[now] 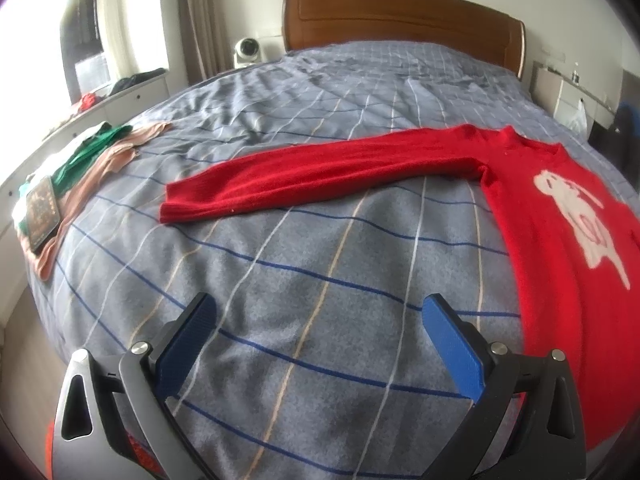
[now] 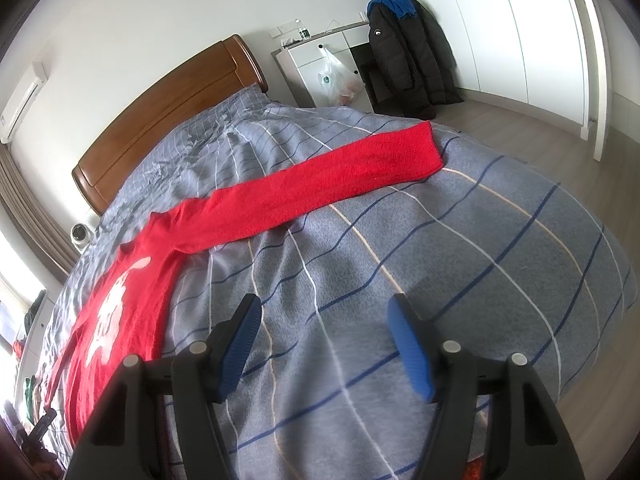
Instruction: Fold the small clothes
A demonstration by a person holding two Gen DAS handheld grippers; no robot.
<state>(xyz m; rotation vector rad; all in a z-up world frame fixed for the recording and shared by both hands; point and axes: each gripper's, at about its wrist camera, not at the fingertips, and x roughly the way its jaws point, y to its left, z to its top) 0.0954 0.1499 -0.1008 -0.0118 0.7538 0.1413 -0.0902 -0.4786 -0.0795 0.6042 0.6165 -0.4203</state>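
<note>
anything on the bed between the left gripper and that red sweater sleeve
Nothing visible. Only bare checked bedspread lies between the open left gripper and the red sweater's sleeve. The pile of clothes sits far off to the side.

We are in a home bedroom. A wide bed under a grey-blue checked cover fills both views, backed by a brown wooden headboard. Beside it stand a white bedside cabinet with a plastic bag hung on it, a black padded coat, and tall white wardrobe doors over pale wood flooring. Beige curtains hang by a bright window.
</note>
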